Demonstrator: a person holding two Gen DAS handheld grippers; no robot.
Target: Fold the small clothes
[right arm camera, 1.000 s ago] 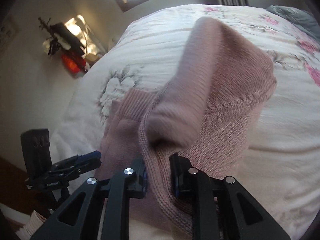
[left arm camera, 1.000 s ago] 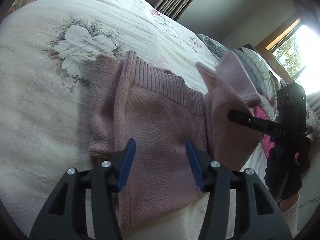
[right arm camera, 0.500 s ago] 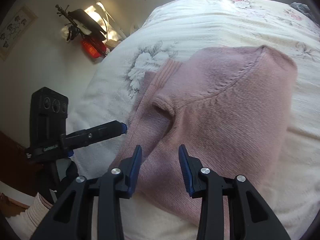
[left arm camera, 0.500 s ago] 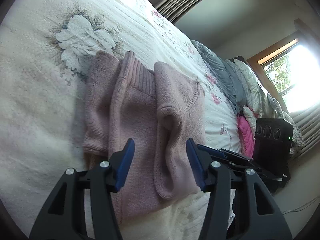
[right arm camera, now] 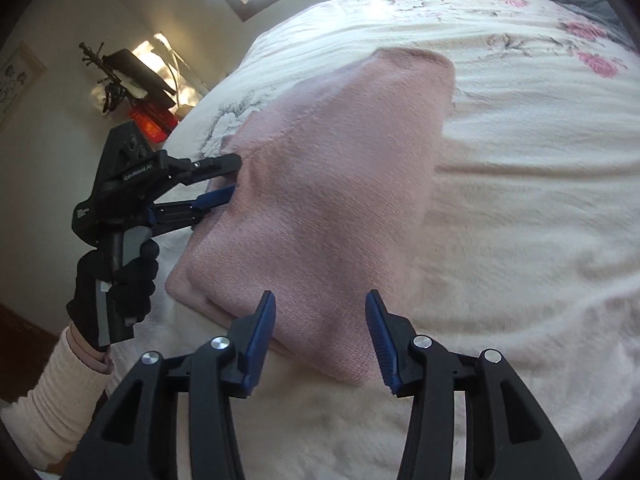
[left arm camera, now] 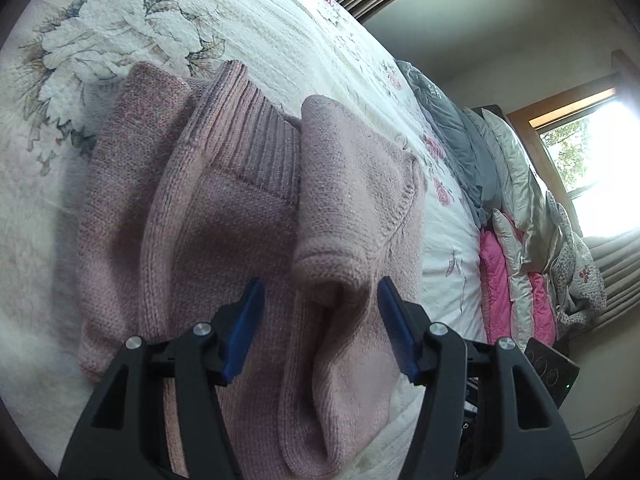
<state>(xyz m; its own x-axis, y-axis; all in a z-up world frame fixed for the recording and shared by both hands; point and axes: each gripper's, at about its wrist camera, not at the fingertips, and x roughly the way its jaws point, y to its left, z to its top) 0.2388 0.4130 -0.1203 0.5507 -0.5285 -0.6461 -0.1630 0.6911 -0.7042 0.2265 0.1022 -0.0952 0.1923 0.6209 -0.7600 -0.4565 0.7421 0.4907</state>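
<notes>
A pink knitted sweater lies folded on the floral bedspread, one side and its sleeve cuff laid over the body. My left gripper is open just above the sweater's near edge, and the cuff lies in line with the gap between its blue pads. In the right wrist view the sweater is a flat pink block. My right gripper hangs open over its near corner and holds nothing. The left gripper, held in a black-gloved hand, reaches the sweater's left edge.
Grey, white and pink pillows and blankets are heaped along the bed's far side under a bright window. A lit lamp and dark objects stand beside the bed. Bare bedspread lies to the right of the sweater.
The right gripper carried the lifted side of the sweater over the body, let it go, opened and drew back. The left gripper moved in closer to the sweater's edge.
</notes>
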